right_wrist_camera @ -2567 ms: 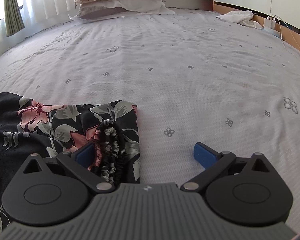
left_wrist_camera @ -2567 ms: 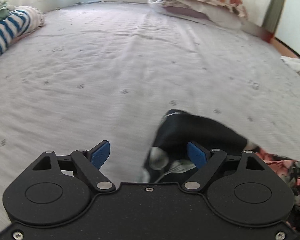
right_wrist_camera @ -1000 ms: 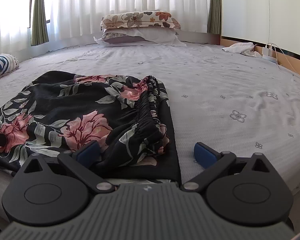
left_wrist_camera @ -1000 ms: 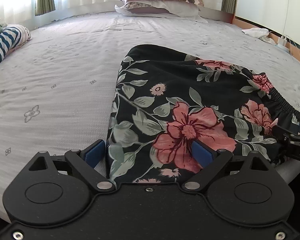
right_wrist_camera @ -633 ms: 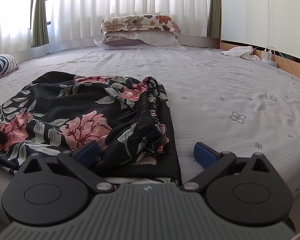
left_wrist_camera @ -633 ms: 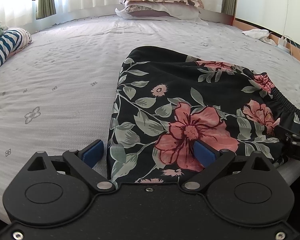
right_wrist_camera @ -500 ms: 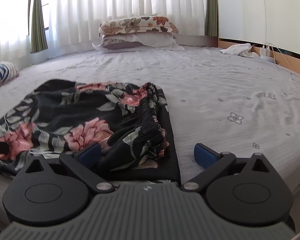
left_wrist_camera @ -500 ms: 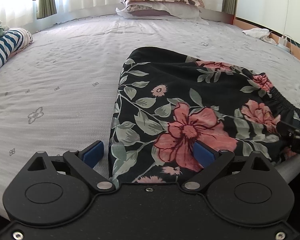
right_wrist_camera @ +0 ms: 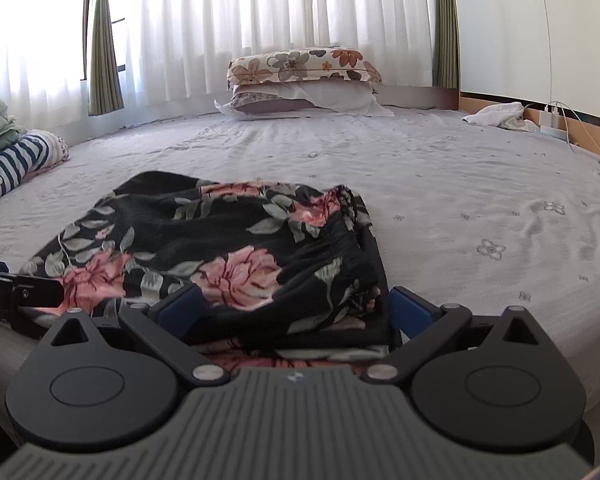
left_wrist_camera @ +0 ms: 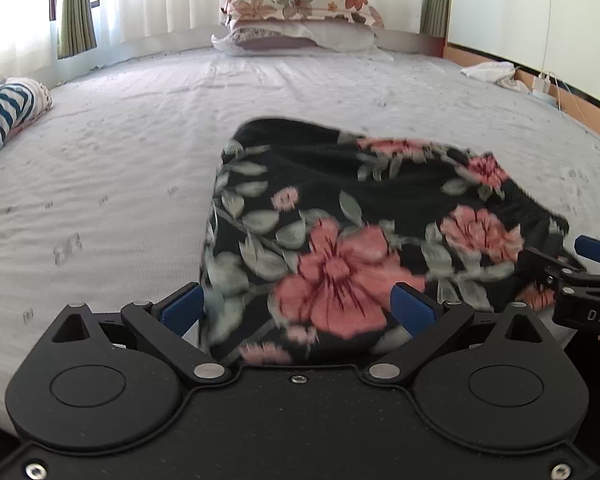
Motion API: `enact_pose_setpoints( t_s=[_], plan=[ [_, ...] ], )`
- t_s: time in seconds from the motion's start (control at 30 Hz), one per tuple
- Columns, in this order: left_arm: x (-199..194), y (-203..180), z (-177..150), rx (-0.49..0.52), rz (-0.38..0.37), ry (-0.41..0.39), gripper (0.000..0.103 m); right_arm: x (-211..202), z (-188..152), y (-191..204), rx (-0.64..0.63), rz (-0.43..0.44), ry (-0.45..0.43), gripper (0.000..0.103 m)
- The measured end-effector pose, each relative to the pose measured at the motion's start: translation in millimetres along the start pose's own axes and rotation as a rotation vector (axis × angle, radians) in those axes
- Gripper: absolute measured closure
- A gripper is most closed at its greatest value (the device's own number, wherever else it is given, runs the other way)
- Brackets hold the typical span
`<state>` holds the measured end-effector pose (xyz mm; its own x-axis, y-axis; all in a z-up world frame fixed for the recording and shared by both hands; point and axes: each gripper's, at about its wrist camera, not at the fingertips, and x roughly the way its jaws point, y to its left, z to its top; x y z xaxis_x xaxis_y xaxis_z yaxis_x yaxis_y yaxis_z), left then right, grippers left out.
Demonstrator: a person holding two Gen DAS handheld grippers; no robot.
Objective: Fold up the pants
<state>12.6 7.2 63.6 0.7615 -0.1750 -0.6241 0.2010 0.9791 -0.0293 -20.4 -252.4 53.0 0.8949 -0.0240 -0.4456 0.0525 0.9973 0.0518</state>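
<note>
The black pants with pink flowers and grey-green leaves (left_wrist_camera: 340, 216) lie folded into a rough rectangle at the near edge of the bed. They also show in the right wrist view (right_wrist_camera: 220, 240), with the gathered elastic waistband (right_wrist_camera: 352, 220) on their right side. My left gripper (left_wrist_camera: 296, 306) is open at the near left corner of the pants, the cloth lying between its blue pads without being pinched. My right gripper (right_wrist_camera: 292, 304) is open at the near right corner, by the waistband. Each gripper's tip shows at the edge of the other's view.
The bed has a pale grey patterned sheet (right_wrist_camera: 460, 184). Two stacked pillows (right_wrist_camera: 304, 80) lie at the far end by the curtains. A striped rolled cloth (right_wrist_camera: 16, 164) lies at the left. A white cloth (right_wrist_camera: 500, 114) and a charger cable lie at the far right.
Both grippers have drawn back and tilted up, so more of the curtains and pillows show. The pants stay folded at the bed's edge. Both grippers stayed open.
</note>
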Motion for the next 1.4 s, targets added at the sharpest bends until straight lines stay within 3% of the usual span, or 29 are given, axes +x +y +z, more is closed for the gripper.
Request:
enact_pose_setpoints(
  t_s=[0.2, 0.3, 0.4, 0.6, 0.73, 0.9, 0.93, 1.0, 1.07, 1.1, 1.13, 1.17, 1.4],
  plan=[
    [8, 34, 49, -0.121, -0.016, -0.045, 0.000, 23, 50, -26, 0.063, -0.006, 0.027, 0.000],
    [32, 54, 78, -0.163, -0.033, -0.028, 0.000, 54, 76, -42, 0.065, -0.015, 0.093, 0.000],
    [68, 71, 99, -0.208, -0.003, 0.027, 0.000, 96, 92, -59, 0.084, -0.002, 0.173, 0.000],
    [129, 88, 113, -0.237, 0.018, 0.117, 0.009, 146, 91, -67, 0.052, 0.054, 0.246, 0.008],
    [155, 90, 108, -0.255, -0.035, 0.184, 0.021, 162, 85, -68, 0.072, 0.144, 0.305, 0.016],
    [163, 78, 107, -0.175, -0.025, 0.160, 0.021, 168, 79, -62, 0.007, 0.169, 0.306, 0.021],
    [163, 75, 106, -0.165, -0.021, 0.154, 0.024, 168, 79, -61, -0.002, 0.177, 0.305, 0.024],
    [162, 71, 106, -0.140, -0.013, 0.138, 0.038, 168, 80, -59, -0.007, 0.187, 0.296, 0.039],
    [159, 68, 105, -0.139, 0.001, 0.110, 0.072, 166, 81, -58, -0.003, 0.180, 0.278, 0.055],
    [158, 67, 105, -0.147, -0.010, 0.101, 0.082, 165, 82, -55, -0.016, 0.177, 0.270, 0.059],
    [157, 67, 105, -0.166, -0.028, 0.096, 0.095, 164, 82, -53, -0.030, 0.181, 0.260, 0.070],
    [154, 67, 106, -0.184, -0.031, 0.081, 0.098, 162, 83, -51, -0.036, 0.191, 0.256, 0.077],
    [133, 54, 122, -0.100, 0.032, -0.017, 0.100, 151, 101, -34, -0.089, 0.160, 0.167, 0.081]
  ],
)
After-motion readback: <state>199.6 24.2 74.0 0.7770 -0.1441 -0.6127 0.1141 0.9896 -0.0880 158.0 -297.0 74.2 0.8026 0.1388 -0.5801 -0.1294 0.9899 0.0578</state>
